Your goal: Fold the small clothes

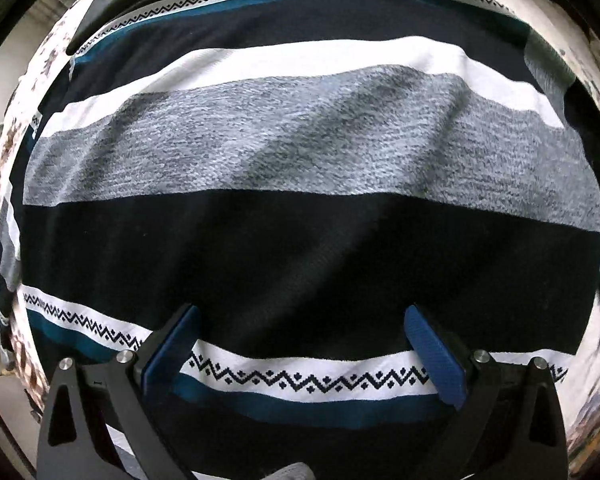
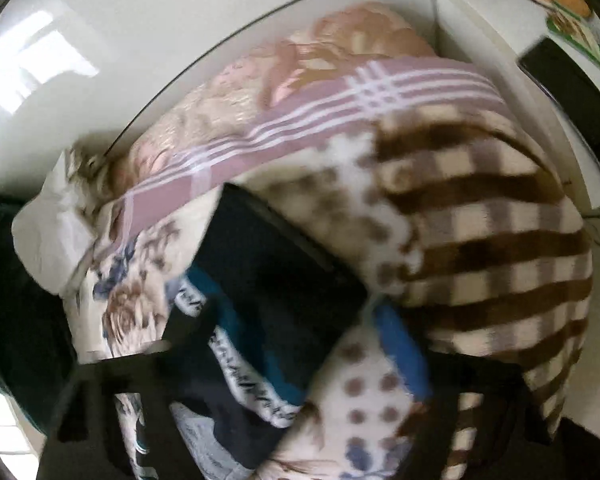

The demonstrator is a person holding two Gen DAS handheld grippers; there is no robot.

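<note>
Through the left wrist view we look straight down on a knitted striped garment [image 1: 300, 152], banded in navy, white, mottled grey and teal, with narrow white bands carrying a black zigzag pattern. It lies spread and mostly flat, with soft creases across the grey band, on a cream bedspread printed with brown flowers [image 1: 16, 152] that shows around its edges. The left claw [image 1: 302, 328] hangs just over the garment with its two blue-padded fingers [image 1: 172, 344] standing wide apart; nothing is between the pads, and we cannot tell whether the tips touch the cloth.

The right wrist view is blurred. There the same striped garment [image 2: 284, 280] shows a dark navy corner or folded edge, with teal and zigzag bands below it, lying on the floral bedspread [image 2: 120, 304]. Beside it, to the right, sits a brown-and-cream checked fleece blanket [image 2: 480, 240], and behind that a pink cloth with white crossing stripes [image 2: 340, 100] over a pale floral pillow or quilt [image 2: 340, 40]. The right claw [image 2: 300, 340] stands partly apart, its blue pad [image 2: 400, 344] on one side and the dark finger on the other, with the garment's edge lying between them; the blur keeps us from telling whether the pads press on it. We see no containers here.
</note>
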